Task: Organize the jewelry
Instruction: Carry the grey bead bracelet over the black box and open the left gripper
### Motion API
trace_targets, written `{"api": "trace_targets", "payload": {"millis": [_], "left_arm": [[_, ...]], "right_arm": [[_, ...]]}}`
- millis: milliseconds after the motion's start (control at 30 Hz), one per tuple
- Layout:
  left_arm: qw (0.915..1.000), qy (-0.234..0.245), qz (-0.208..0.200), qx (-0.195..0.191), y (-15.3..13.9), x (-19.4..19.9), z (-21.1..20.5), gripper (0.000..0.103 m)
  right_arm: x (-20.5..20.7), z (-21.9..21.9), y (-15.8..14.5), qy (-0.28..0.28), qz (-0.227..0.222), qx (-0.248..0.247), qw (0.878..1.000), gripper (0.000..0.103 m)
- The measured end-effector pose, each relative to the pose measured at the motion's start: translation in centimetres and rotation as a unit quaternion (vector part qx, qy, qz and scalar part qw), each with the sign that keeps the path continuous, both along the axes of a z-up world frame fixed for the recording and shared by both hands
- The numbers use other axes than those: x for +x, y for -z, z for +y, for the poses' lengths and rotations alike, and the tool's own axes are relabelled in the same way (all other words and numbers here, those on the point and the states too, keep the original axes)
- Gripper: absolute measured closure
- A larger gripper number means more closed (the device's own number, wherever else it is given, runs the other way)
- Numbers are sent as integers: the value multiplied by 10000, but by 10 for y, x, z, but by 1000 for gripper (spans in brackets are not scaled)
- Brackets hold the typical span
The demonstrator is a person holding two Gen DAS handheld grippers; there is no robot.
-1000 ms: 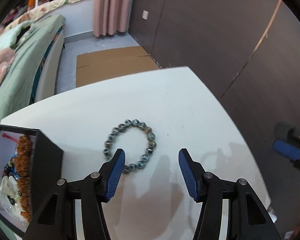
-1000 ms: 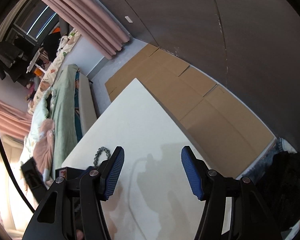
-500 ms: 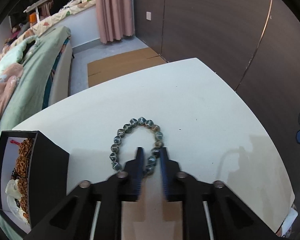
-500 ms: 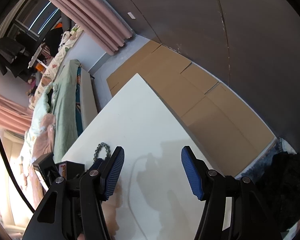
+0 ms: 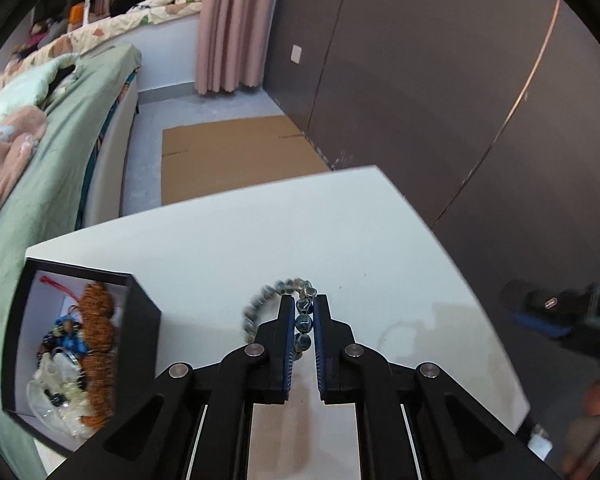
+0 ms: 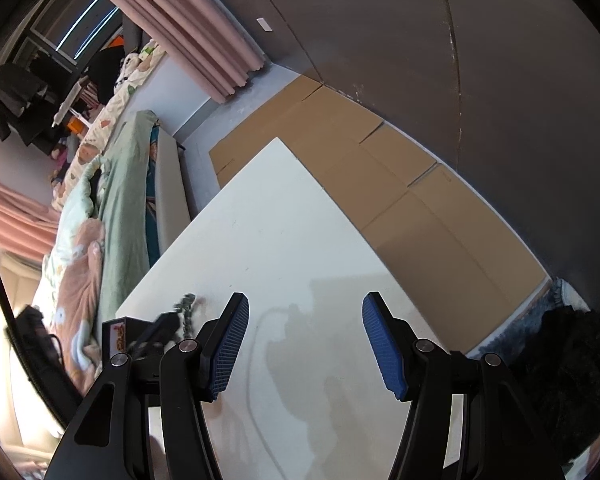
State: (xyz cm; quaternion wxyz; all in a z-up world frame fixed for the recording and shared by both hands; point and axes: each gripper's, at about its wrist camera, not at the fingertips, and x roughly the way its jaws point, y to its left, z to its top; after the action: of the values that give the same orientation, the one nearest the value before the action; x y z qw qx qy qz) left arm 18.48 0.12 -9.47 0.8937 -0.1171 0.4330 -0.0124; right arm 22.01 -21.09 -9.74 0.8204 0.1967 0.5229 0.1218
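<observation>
A blue-grey bead bracelet [image 5: 260, 304] is pinched between the blue pads of my left gripper [image 5: 303, 308], which is shut on its right side; the loop hangs lifted off the white table [image 5: 260, 240]. An open black jewelry box [image 5: 76, 344] with several pieces inside stands at the left. My right gripper [image 6: 304, 308] is open and empty above the table's near side; the bracelet [image 6: 187, 308] and my left gripper [image 6: 156, 332] show blurred at its left.
A bed with green and pink bedding [image 5: 40, 128] runs along the table's left side. Flat cardboard [image 5: 236, 152] lies on the floor beyond the table. A dark wall panel [image 5: 420, 80] is at the right. My right gripper [image 5: 556, 312] shows at the right edge.
My left gripper has closed on the bracelet and raised it off the table, pulling the loop into a narrower shape. The right gripper has stayed open and nearly still.
</observation>
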Motion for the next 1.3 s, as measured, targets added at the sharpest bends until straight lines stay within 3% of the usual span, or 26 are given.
{"api": "trace_targets", "payload": {"millis": [300, 667, 933, 1067, 1100, 1233, 1300], "left_arm": [[9977, -301, -448, -407, -36, -29, 39, 94], [9914, -694, -1017, -441, -73, -70, 86, 94], [9866, -1033, -1177, -464, -82, -85, 119, 94], [9837, -1211, -1124, -713, -83, -88, 133, 93], [9838, -1204, -1075, -777, -82, -87, 136, 89], [9829, -1320, -966, -843, -80, -89, 142, 41], [9805, -1406, -1092, -835, -84, -95, 143, 37]], "right_arm": [[-6, 25, 1, -210, 3, -33, 9998, 43], [-15, 59, 5, -443, -18, -177, 9989, 43], [-19, 82, 7, -633, -39, -290, 9976, 43], [-22, 90, 6, -722, -75, -320, 9969, 43], [-23, 92, 6, -742, -85, -317, 9967, 43], [-27, 96, 1, -841, -194, -271, 9959, 43], [-29, 97, -3, -896, -269, -275, 9952, 43]]}}
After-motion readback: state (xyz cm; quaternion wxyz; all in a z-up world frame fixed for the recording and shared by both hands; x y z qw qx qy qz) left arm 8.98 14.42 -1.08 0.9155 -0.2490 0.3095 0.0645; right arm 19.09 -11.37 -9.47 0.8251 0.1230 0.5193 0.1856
